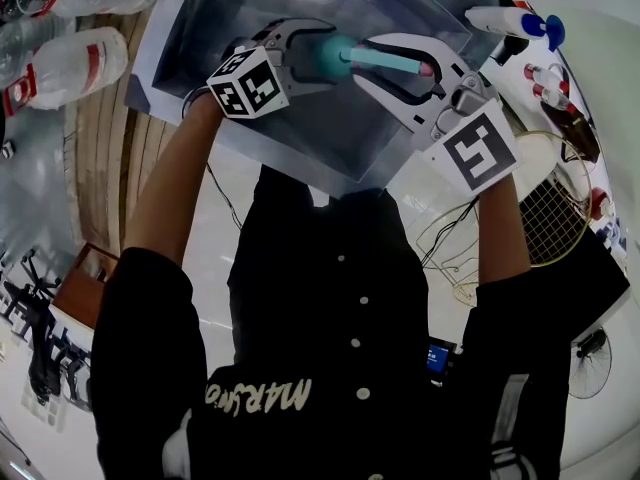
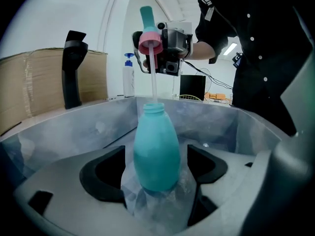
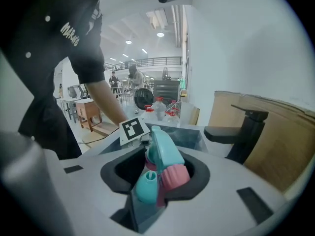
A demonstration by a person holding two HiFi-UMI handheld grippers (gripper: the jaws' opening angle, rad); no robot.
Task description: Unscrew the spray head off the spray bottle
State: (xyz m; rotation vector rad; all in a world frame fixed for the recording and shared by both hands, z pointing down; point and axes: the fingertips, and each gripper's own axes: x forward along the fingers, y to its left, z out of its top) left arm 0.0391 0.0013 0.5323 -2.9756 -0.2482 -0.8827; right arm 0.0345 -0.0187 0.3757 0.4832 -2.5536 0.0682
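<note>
Spray head (image 2: pixel 149 36) is already off its thread. In the left gripper view it hangs at twelve o'clock above the spray bottle (image 2: pixel 156 151), its pink collar pinched between the fingers of the right gripper (image 3: pixel 162 181), and the thin dip tube (image 2: pixel 153 80) runs straight down to the open neck. The tube's lower end seems to sit inside the neck, though the pale plastic makes that hard to confirm. The left gripper (image 2: pixel 156 195) has its fingers set wide, clamping the bottle's lower body over the sink (image 1: pixel 330 128). To finish well, I judge the lift should run straight along the bottle's axis toward twelve o'clock until the tube clears the rim. The bottle should be kept steady meanwhile, so the tube neither bends nor flicks drops.
</note>
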